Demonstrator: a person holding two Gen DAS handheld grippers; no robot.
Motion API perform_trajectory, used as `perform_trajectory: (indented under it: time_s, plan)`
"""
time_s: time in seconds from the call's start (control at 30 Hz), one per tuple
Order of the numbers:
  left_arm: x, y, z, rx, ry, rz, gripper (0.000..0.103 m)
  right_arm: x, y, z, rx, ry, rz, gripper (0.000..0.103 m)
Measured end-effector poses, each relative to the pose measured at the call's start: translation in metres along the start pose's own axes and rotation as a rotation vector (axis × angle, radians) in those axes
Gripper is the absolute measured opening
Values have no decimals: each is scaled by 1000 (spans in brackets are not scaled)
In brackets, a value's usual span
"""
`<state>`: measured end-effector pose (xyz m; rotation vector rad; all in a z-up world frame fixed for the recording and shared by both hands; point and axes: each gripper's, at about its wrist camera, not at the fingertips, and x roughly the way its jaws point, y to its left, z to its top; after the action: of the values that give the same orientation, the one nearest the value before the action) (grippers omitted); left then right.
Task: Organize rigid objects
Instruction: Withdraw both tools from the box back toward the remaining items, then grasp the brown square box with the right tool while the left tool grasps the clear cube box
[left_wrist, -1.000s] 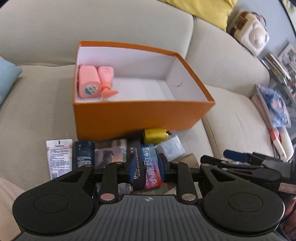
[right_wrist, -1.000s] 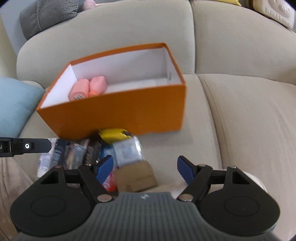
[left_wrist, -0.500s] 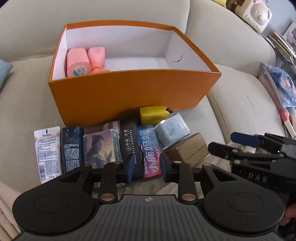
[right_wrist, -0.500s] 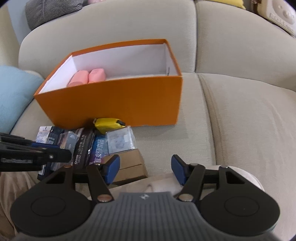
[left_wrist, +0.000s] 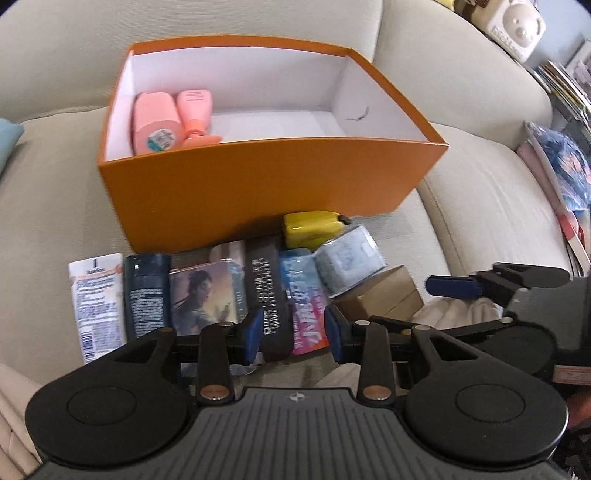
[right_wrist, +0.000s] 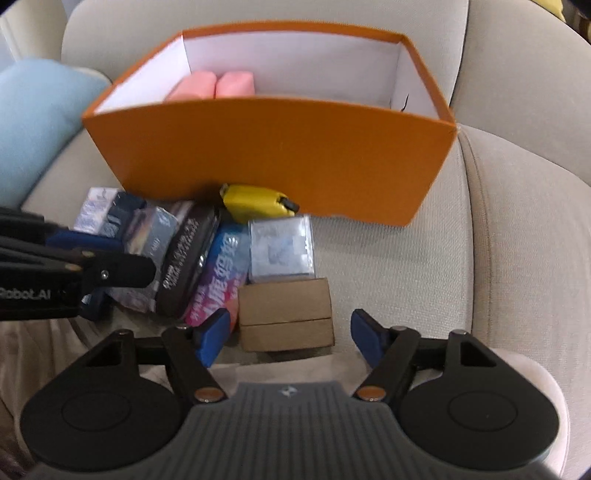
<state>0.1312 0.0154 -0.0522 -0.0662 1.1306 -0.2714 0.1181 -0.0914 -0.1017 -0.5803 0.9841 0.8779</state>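
An orange box (left_wrist: 258, 192) with a white inside sits on the sofa and holds two pink bottles (left_wrist: 155, 122). A row of small items lies in front of it. My left gripper (left_wrist: 294, 334) hovers at the near ends of a black case (left_wrist: 266, 280) and a blue-pink packet (left_wrist: 303, 295). Its jaws are opening, with both items' ends between them and neither pad pressing. My right gripper (right_wrist: 290, 338) straddles a brown cardboard box (right_wrist: 286, 314). Its jaws are opening, with a gap on both sides of the box.
The row also has a white tube (left_wrist: 96, 295), a dark blue tube (left_wrist: 146, 291), a picture-printed box (left_wrist: 207, 291), a clear plastic case (left_wrist: 349, 258) and a yellow object (left_wrist: 310, 227). A light blue cushion (right_wrist: 33, 122) lies left; books and bags (left_wrist: 565, 173) crowd the right.
Both grippers have sunk closer to the row of items. The left jaws have spread apart. The right gripper now stands around the brown box, its jaws narrower half a second ago and wider again.
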Motion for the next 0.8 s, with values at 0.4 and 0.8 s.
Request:
perform_trajectory:
  time_s: [0.4,0.8]
  plan:
    - [13,-14,11,1,30,-55,41,3,-21,11,64,46,63,61]
    - [57,-34,41,-175,79,4,72,-7,-107,38,347,-72,-65,61]
